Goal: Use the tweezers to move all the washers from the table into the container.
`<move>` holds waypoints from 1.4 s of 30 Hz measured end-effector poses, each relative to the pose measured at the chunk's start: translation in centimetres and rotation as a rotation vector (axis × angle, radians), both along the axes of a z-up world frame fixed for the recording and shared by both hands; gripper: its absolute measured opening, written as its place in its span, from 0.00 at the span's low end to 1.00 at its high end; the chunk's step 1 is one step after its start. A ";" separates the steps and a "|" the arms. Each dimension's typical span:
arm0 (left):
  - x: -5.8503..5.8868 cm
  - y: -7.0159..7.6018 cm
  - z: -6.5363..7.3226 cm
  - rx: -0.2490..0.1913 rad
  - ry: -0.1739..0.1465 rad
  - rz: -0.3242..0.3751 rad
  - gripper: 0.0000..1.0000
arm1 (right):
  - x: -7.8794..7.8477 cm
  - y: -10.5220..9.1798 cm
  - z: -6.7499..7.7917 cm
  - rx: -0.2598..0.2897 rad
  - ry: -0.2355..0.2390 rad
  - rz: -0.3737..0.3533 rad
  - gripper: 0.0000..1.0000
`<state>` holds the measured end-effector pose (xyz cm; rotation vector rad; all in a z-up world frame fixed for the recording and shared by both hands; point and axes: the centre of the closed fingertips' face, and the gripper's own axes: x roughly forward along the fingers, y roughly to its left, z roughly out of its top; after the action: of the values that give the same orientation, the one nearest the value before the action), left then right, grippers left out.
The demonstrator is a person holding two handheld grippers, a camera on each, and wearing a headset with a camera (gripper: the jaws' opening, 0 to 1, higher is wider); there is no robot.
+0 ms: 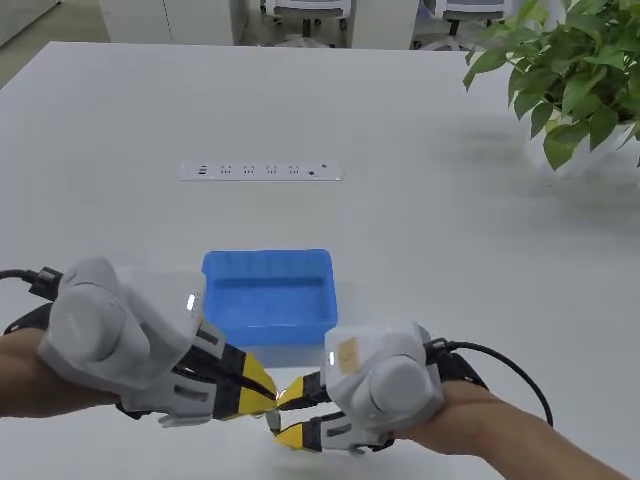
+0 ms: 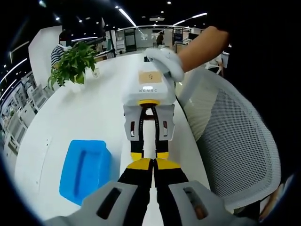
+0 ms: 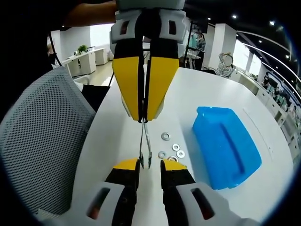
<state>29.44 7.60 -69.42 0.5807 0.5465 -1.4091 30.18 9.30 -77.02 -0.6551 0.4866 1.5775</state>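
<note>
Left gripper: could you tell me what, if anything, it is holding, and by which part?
The left gripper is shut on the tweezers at their joined end.

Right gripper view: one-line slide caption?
Left gripper, shut on thin metal tweezers, beside small silver washers and a blue plastic container on the white table.
</note>
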 end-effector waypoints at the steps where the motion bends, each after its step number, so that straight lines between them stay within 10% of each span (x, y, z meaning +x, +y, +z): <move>1: 0.0 0.0 0.0 0.002 0.000 0.000 0.05 | 0.1 -0.1 0.1 -0.001 -0.005 -0.002 0.20; 42: 2.3 0.3 1.0 -0.014 -0.029 0.046 0.05 | 5.0 -4.9 3.7 0.095 0.001 -0.382 0.66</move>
<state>31.71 7.92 -68.43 0.5736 0.5238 -1.3582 35.21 4.35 -73.28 -0.4575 0.5015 1.2314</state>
